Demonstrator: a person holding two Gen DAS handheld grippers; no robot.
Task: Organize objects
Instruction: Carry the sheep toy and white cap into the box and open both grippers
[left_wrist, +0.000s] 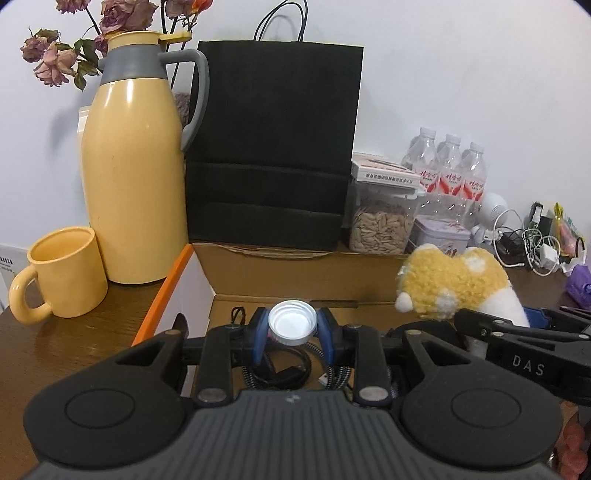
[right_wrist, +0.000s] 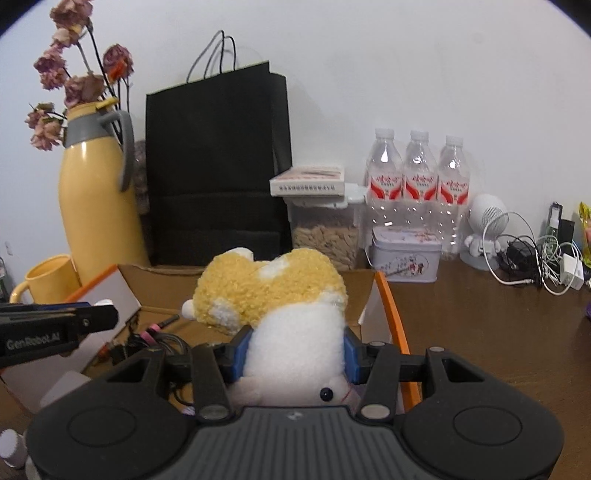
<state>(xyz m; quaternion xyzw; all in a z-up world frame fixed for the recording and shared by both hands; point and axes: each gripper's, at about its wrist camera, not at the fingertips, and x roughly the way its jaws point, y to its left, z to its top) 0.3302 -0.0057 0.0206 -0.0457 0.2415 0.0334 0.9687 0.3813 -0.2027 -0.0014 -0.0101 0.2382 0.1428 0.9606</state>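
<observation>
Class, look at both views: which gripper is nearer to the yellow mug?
Left. The left gripper, holding a cap, is over the box beside the yellow mug; the right gripper is farther right.

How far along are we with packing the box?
Done: cables already lie in the box. In hand: the left gripper is shut on a metal cap and the right gripper on a plush toy, both over the box. Left: dropping both in; a loose charger tangle sits on the table.
</observation>
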